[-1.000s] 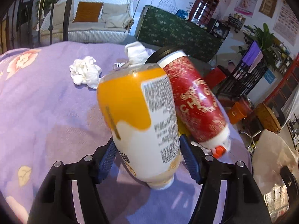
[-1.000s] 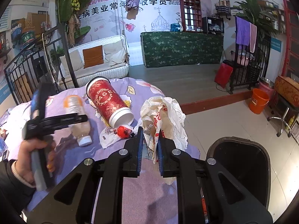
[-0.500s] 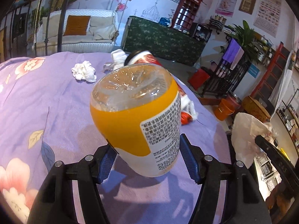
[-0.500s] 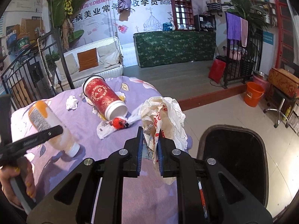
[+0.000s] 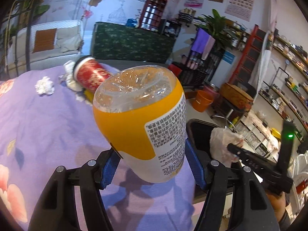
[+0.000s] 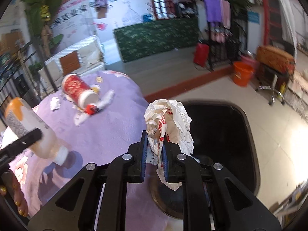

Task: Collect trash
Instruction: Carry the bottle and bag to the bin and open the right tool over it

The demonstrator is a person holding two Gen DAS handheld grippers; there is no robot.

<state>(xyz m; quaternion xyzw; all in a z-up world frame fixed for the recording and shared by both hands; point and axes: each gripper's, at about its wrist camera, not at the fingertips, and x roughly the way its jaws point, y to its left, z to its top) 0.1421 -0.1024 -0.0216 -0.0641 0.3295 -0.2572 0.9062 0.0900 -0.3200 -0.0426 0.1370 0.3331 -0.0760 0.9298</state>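
The left gripper (image 5: 152,165) is clamping one plastic bottle (image 5: 142,119) with an orange-and-white label between its blue pads (image 5: 110,168), the bottle's clear base pointing away from the camera and its white cap end toward the tablecloth below. In the right wrist view that same bottle (image 6: 28,129) is hanging cap-down above the purple floral tablecloth (image 6: 107,127), casting a shadow on it.

The right gripper (image 6: 155,150) is pinching one crumpled white plastic bag (image 6: 169,119) with red print, its jaws nearly together on the thin plastic. The bag is hanging at the table's edge, partly over the one black trash bin (image 6: 248,134) standing on the tiled floor just beside the table. In the left wrist view the bag (image 5: 221,144) is showing over the bin's rim (image 5: 194,123).

Farther back on the tablecloth (image 5: 38,127), one red paper cup (image 5: 90,75) with a white rim is lying on its side. Around it, small litter is lying: one crumpled white tissue (image 5: 44,85) well apart to its left, one small red-and-black wrapper (image 6: 91,109) touching the cup's mouth end, and several flattened white paper scraps (image 6: 106,100) close by; I cannot count those exactly.

Beyond the table, one orange bucket (image 6: 242,73) is standing on the floor, and one green patterned counter (image 6: 156,36) is standing against the far wall.
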